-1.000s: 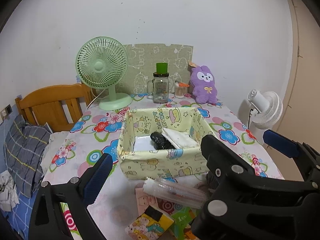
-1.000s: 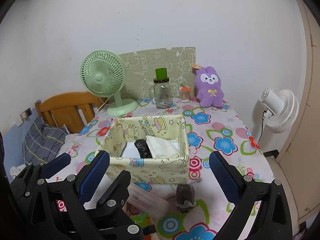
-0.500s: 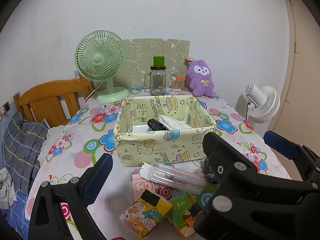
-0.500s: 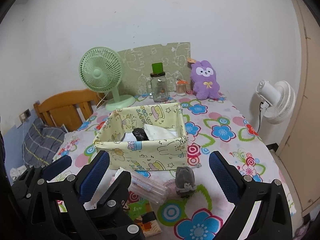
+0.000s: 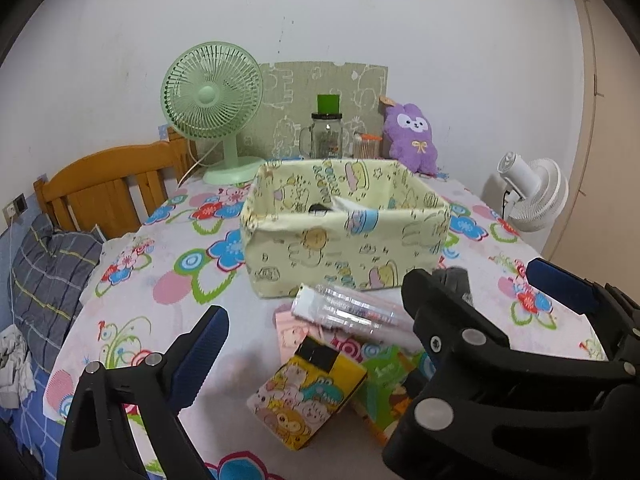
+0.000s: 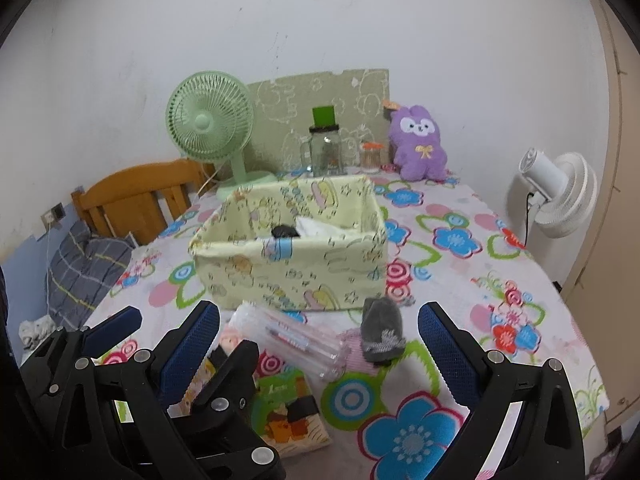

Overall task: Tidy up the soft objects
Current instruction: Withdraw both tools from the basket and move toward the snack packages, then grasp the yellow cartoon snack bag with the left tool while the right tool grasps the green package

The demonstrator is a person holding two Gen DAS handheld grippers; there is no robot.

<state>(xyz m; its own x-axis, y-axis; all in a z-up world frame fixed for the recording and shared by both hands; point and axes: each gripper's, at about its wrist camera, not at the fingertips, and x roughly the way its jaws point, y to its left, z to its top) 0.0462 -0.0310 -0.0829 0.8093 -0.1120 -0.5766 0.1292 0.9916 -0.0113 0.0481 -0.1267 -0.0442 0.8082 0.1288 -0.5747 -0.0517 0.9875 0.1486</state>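
Observation:
A yellow cartoon-print fabric bin (image 5: 344,236) (image 6: 292,256) stands mid-table; a black item (image 6: 285,232) and white cloth (image 6: 320,227) lie inside. In front of it lie a grey sock (image 6: 380,330) on a pink striped piece (image 6: 354,350), a clear tube pack (image 5: 348,310) (image 6: 288,338), and cartoon packets (image 5: 306,394) (image 6: 286,408). A purple plush (image 5: 412,138) (image 6: 420,142) sits at the back. My left gripper (image 5: 316,356) is open and empty above the packets. My right gripper (image 6: 320,350) is open and empty, near the sock.
A green desk fan (image 5: 212,98), a glass jar with green lid (image 5: 326,132) and a small container (image 5: 366,146) stand at the back wall. A white fan (image 6: 556,192) stands off the table's right edge. A wooden chair (image 5: 108,188) and plaid bedding (image 5: 48,272) are left.
Both grippers have dropped lower and pulled back toward the near table edge; the bin now shows side-on. Both stay open and empty.

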